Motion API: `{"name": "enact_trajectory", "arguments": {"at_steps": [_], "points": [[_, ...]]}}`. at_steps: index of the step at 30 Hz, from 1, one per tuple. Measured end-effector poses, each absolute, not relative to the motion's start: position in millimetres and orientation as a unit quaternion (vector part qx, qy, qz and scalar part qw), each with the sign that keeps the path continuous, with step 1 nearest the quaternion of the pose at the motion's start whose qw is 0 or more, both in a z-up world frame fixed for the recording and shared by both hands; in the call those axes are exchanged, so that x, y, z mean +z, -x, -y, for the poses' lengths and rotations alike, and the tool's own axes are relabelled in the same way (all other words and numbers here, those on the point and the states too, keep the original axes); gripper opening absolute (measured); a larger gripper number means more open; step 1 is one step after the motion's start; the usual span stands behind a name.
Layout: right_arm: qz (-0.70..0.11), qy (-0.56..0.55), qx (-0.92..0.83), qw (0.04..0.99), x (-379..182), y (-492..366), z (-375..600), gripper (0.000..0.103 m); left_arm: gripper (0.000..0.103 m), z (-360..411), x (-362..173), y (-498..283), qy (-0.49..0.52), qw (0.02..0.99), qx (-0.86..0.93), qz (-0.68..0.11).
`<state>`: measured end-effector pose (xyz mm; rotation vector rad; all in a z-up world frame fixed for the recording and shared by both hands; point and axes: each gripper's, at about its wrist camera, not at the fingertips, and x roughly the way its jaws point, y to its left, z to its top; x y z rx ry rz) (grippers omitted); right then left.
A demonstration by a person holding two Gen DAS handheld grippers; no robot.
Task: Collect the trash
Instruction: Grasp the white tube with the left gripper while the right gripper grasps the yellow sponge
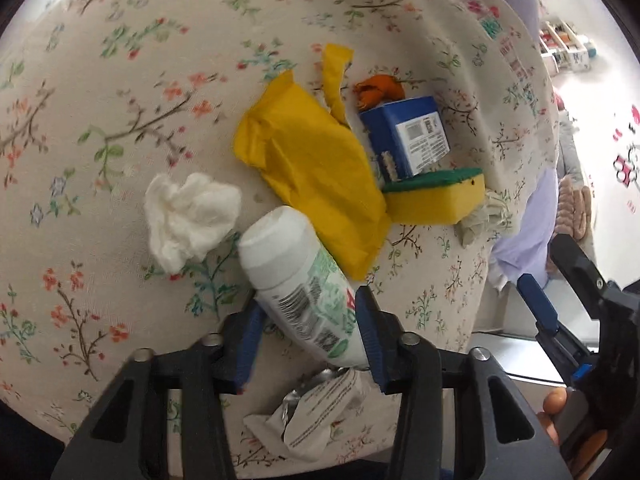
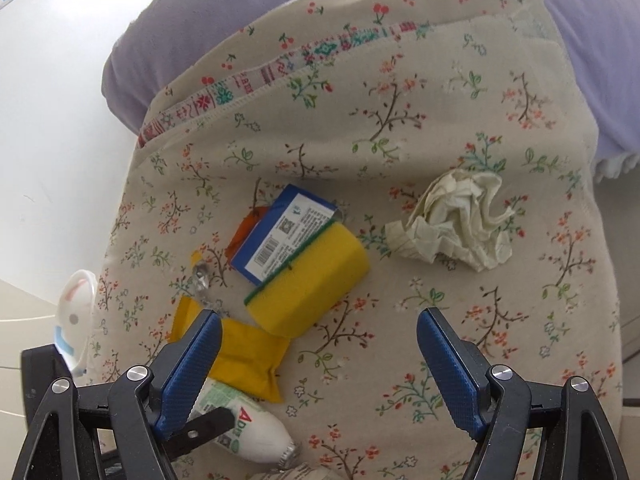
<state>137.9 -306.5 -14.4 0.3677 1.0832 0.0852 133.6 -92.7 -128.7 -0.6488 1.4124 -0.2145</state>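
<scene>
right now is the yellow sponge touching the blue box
Touching. The right wrist view shows the yellow sponge with its green scouring edge pressed against the blue box, no gap between them.

1. Beige floral cloth (image 2: 400, 128), twig-and-blossom print, covers the work surface, slightly wrinkled.
2. Cherry-print cloth (image 2: 376, 8) with a woven patterned trim band (image 2: 320, 50) shows at the floral cloth's far edge.
3. Lilac fabric (image 2: 200, 20) bulges out past the far edge and the right side.
4. Smooth white surface (image 2: 48, 120) lies left of the cloth.
5. White plastic item (image 2: 74, 312), pink and blue marks, at the cloth's left edge. Type unclear.
6. Left wrist view: blurred shelving (image 1: 568, 44) in the background, pink decals (image 1: 624, 164) on a white surface.
</scene>
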Motion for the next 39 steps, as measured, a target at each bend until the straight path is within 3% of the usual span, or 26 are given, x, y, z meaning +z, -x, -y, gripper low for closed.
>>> {"name": "enact_trajectory", "arguments": {"at_steps": [1, 5, 27, 37, 39], "points": [[-0.514, -0.182, 0.042, 0.837, -16, -139, 309, 0.085, 0.025, 96, -128, -135, 0.285, 0.708, -0.102, -0.638], [-0.522, -0.218, 0.031, 0.824, -27, -142, 322, 0.085, 0.02, 101, -123, -134, 0.284, 0.709, -0.108, -0.637], [-0.549, -0.258, 0.001, 0.795, -64, -171, 312, 0.085, 0.019, -13, -36, -144, 0.335, 0.75, -0.134, -0.554], [-0.568, -0.29, -0.015, 0.77, -85, -195, 296, 0.084, 0.019, -34, -30, -146, 0.346, 0.744, -0.134, -0.555], [-0.568, -0.3, -0.018, 0.766, -88, -196, 297, 0.062, 0.019, -38, -29, -144, 0.348, 0.745, -0.133, -0.553]]}}
